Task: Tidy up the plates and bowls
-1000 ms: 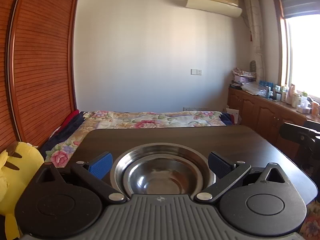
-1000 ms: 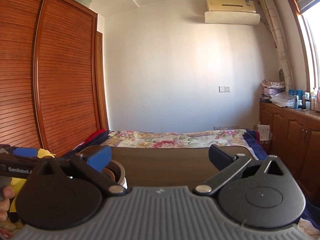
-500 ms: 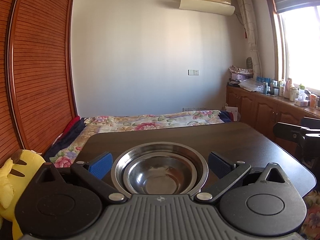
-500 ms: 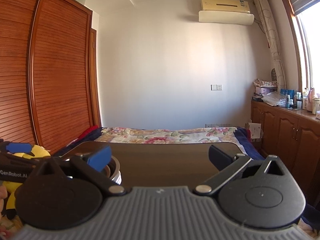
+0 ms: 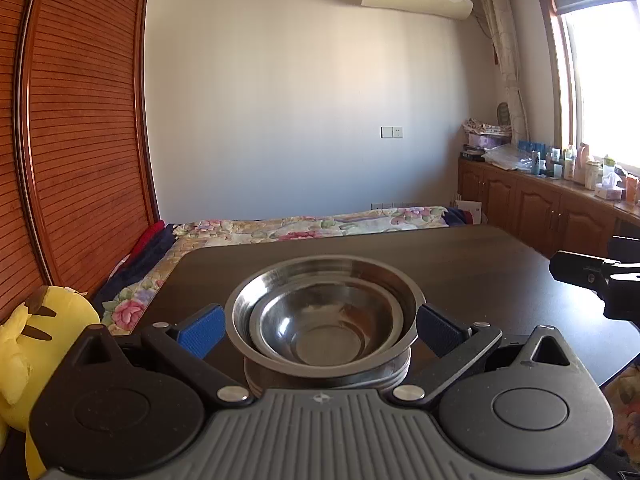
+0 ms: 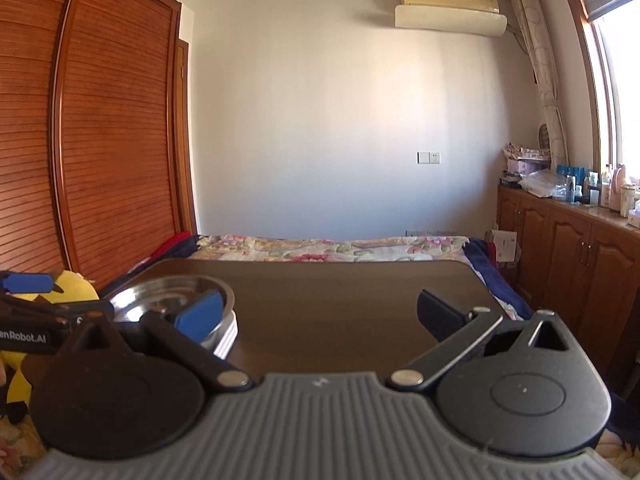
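Note:
Two nested steel bowls [image 5: 324, 320] sit on a low stack of plates [image 5: 332, 378] on the dark table [image 5: 460, 264]. My left gripper [image 5: 320, 330] is open, its blue pads flanking the bowls at rim height, and I cannot tell if they touch. In the right wrist view the same bowls [image 6: 172, 292] and the white plates [image 6: 227, 336] lie at the left, partly behind a blue pad. My right gripper [image 6: 320, 316] is open over bare table [image 6: 340, 292], holding nothing. The right gripper's black body [image 5: 600, 280] shows at the left wrist view's right edge.
A yellow plush toy [image 5: 36, 336] sits off the table's left side. A floral bed [image 5: 312, 228] lies beyond the far edge, a slatted wooden wardrobe [image 5: 80, 140] to the left, and cabinets with bottles [image 5: 560, 208] to the right.
The left gripper has dropped lower beside the bowls, so the stack's side and the plates beneath now show. The right gripper has shifted, bringing the bowls further into its view.

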The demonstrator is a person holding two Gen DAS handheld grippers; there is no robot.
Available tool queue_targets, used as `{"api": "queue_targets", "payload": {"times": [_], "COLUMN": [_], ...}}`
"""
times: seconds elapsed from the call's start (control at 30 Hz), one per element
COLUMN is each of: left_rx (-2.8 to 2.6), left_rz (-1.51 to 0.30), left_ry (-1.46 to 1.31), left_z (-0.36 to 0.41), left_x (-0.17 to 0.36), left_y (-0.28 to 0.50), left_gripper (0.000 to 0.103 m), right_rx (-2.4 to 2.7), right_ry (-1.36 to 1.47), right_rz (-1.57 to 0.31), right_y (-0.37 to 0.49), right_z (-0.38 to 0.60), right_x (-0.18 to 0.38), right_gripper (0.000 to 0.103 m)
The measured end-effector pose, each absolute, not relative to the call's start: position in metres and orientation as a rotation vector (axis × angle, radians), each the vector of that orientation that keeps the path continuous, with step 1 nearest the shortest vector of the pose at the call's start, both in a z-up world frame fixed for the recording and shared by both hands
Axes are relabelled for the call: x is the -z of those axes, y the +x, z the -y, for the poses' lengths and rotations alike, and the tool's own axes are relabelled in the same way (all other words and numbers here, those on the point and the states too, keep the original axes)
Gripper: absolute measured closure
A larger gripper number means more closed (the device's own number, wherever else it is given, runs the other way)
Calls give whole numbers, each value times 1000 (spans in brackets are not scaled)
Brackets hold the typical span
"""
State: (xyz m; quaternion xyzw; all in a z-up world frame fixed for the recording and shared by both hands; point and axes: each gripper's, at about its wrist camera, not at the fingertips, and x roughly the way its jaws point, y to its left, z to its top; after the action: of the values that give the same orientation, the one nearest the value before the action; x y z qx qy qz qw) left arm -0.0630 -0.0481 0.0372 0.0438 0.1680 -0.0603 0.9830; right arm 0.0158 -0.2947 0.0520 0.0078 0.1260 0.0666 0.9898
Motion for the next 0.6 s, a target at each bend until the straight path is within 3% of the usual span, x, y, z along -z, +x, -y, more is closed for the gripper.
{"api": "queue_targets", "payload": {"times": [0.6], "left_rx": [110], "left_rz": [-381], "left_ry": [75], "left_z": [49], "left_x": [-8], "left_y": [-58], "left_gripper": [0], "right_rx": [-123], "right_ry": [18], "right_rz": [-277], "right_y": [19], "right_z": [295], "right_x": [-31], "right_gripper": [0]}}
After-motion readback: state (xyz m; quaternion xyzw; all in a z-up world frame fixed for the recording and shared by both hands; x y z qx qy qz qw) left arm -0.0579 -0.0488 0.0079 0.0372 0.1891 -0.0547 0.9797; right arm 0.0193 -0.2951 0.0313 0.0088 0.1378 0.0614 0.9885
